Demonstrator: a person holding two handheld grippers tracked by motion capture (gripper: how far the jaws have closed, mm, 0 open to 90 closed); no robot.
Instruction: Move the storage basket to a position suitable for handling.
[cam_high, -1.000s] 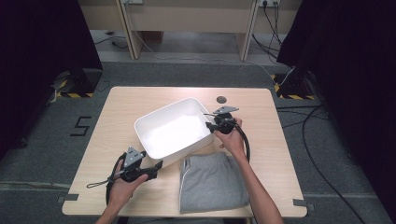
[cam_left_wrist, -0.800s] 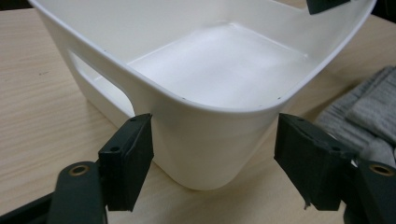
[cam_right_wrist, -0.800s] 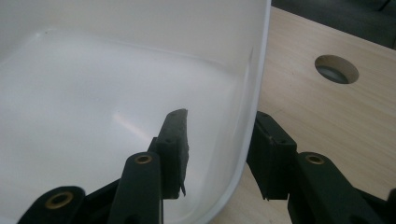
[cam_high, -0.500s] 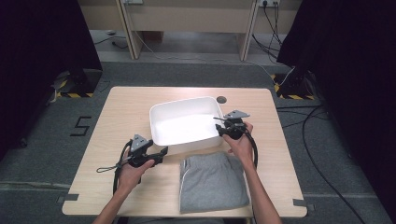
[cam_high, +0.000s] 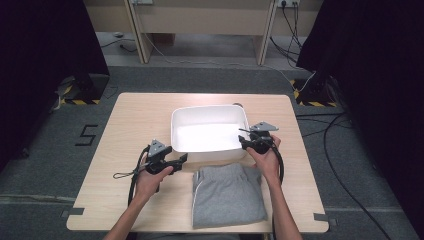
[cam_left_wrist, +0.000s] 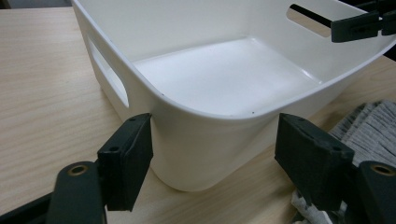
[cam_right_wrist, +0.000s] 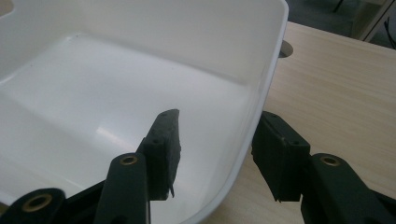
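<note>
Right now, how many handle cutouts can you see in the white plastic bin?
2. In the left gripper view, one slot is in the white plastic bin's left wall and one slot in the opposite wall, by the other gripper's jaws. Further cutouts may be hidden.

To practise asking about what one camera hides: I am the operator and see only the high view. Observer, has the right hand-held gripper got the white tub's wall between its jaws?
Observer: Yes. In the right gripper view the right hand-held gripper straddles the rim of the white tub, one jaw inside and one outside, open and not clamped on it.
Operator: And the left one?
Observer: The left hand-held gripper is open, its jaws flanking the tub's near rounded corner from outside.
Operator: Any handles on that tub?
Observer: A handle slot is cut through the side wall.
</note>
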